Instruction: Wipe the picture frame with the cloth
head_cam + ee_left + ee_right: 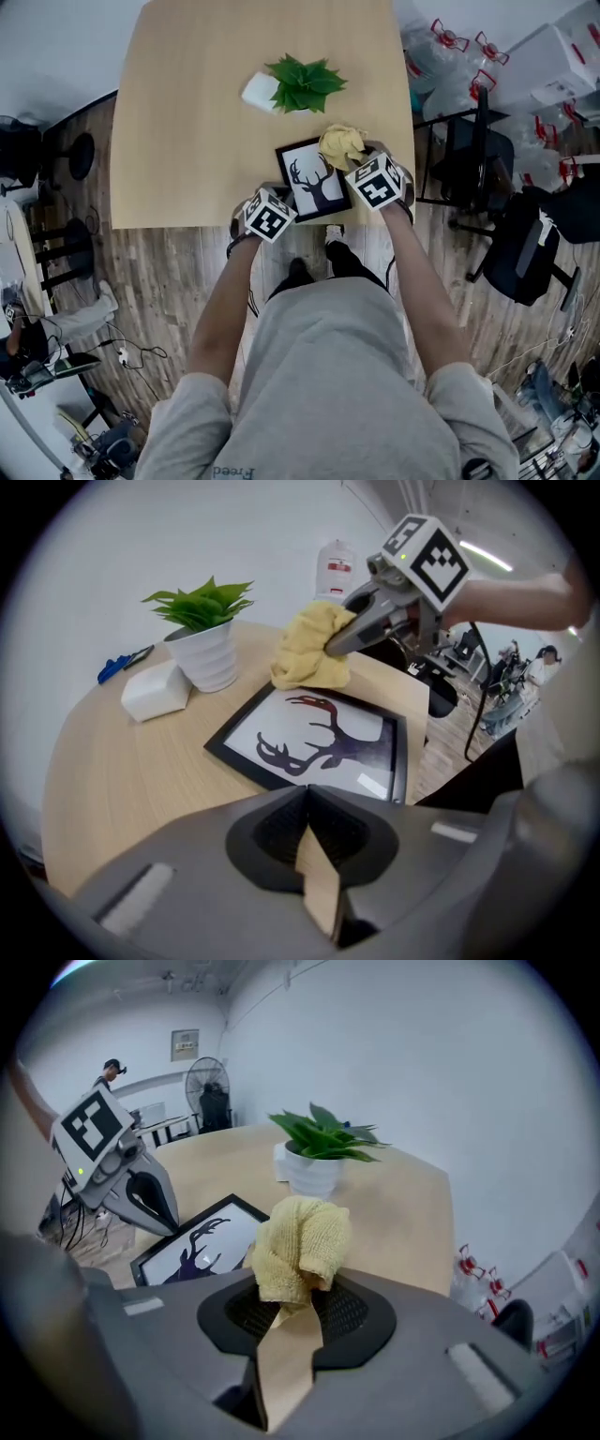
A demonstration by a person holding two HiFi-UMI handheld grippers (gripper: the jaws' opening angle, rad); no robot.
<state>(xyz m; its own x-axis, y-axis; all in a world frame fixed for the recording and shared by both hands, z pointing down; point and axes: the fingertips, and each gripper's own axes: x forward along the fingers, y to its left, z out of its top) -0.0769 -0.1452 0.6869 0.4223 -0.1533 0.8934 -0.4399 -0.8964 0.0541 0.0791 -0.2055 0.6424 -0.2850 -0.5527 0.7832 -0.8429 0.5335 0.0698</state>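
A black picture frame [314, 183] with a dark deer silhouette lies flat near the table's front edge. My right gripper [364, 167] is shut on a bunched yellow cloth [341, 144], which sits over the frame's far right corner. From the right gripper view the cloth [298, 1244] bulges out of the jaws, with the frame [197, 1241] below to the left. My left gripper [272, 214] is at the frame's near left corner. Its jaws are shut with nothing between them, and the frame [319, 738] lies just ahead of them. The right gripper [349, 635] with the cloth [309, 653] shows beyond.
A green plant in a white pot [303, 84] and a white box [260, 91] stand mid-table behind the frame. The table's front edge [187, 225] runs just under my grippers. Black chairs [525, 244] and bags of clutter stand on the right.
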